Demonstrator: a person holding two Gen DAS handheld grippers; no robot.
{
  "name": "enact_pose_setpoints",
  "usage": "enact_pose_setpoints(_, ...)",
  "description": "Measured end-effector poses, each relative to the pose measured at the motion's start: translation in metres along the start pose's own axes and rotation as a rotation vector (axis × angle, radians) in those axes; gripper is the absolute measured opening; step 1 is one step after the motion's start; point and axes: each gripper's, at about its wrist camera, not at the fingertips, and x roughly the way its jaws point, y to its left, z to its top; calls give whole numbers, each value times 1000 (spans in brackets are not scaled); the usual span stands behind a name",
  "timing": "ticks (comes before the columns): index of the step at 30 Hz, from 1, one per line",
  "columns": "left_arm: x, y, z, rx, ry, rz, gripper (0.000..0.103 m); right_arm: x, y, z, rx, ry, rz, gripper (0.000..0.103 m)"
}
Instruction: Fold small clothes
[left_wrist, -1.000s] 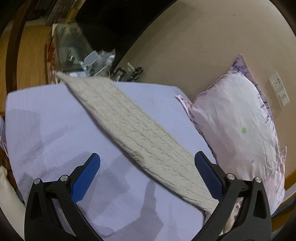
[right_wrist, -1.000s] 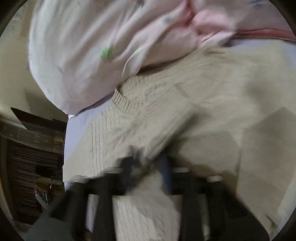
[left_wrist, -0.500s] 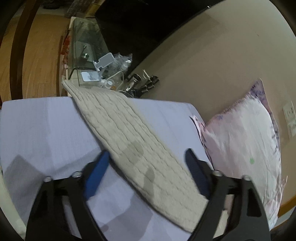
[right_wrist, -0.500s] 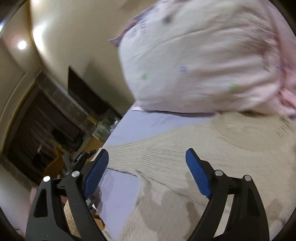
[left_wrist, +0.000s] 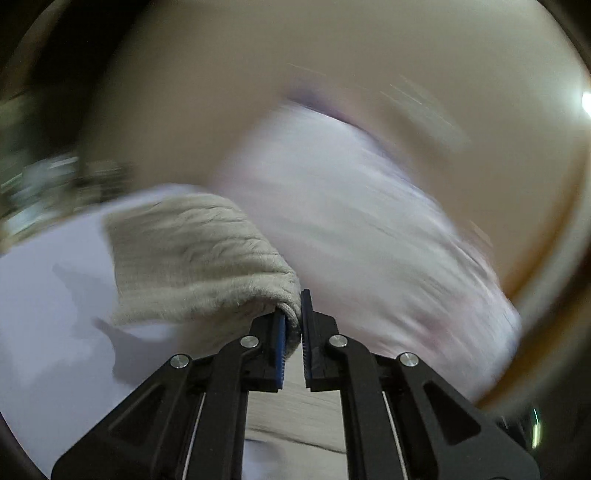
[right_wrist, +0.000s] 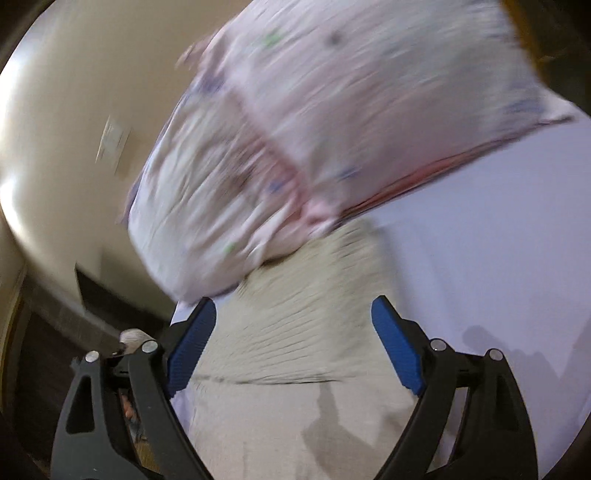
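Pinching a fold of the sweater (left_wrist: 192, 258), the left gripper (left_wrist: 291, 325) has its jaws nearly together, with knit bunched between the blue pads (left_wrist: 280, 343); the rest of the sleeve trails away over the lilac sheet (left_wrist: 48, 332). Both views are smeared by motion, so fine detail is unreliable.

The right gripper (right_wrist: 295, 350) is spread wide and has hold of nothing. It hangs above the body of the sweater (right_wrist: 295, 387), which lies flat on the sheet (right_wrist: 498, 258) with its far edge against, perhaps under, the pillow (right_wrist: 314, 129); I cannot tell which.

Risks, as judged from here:
- Grip is on a thick, rolled lump of knit near the pad tips. Loose cable knit stretches and could creep out if the sleeve is swung fast.
- Only one point is held. With the body unpinned, pulling the sleeve across may drag the whole garment and skew the fold line.
- If the edge is caught under the pillow, the pull could drag the knit taut or rumple it.
- Sheet may ruck up beneath and wrinkle the fold.
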Motion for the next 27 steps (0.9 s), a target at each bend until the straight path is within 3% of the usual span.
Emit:
enact_pose_setpoints(2,29,-63,-27,107,95,-145,6,-10,-13,-3,17,-13,-12,87)
enact_pose_setpoints(4,72,-133,-79,229,279,-272,7,-13,-21,-8,14,6,-28,87)
enact_pose_setpoints(6,99,-171,-124,335,428,-300,7,-18,-28,-18,4,35,-49,87)
enact_pose_setpoints(8,107,-183,-155,378,528,-311,7,-27,-34,-27,-6,56,-55,87)
enact_pose_setpoints(12,70,-156,-149,353,499,-267,9,-54,-46,-51,-55,90,-86,89)
enact_pose_setpoints(14,38,-130,-137,325,459,-223,19,-68,-53,-64,-77,131,-79,89)
enact_pose_setpoints(16,3,-103,-127,318,418,-166,44,-84,-58,-83,-91,176,-46,89)
enact_pose_setpoints(18,-33,-77,-127,314,413,-106,53,-95,-61,-101,-104,215,-11,89)
enact_pose_setpoints(22,-96,-17,-145,247,479,-70,53,-120,-59,-152,-157,357,76,89)
enact_pose_setpoints(27,-120,31,-194,126,589,-121,53,-124,-71,-194,-110,488,38,88)
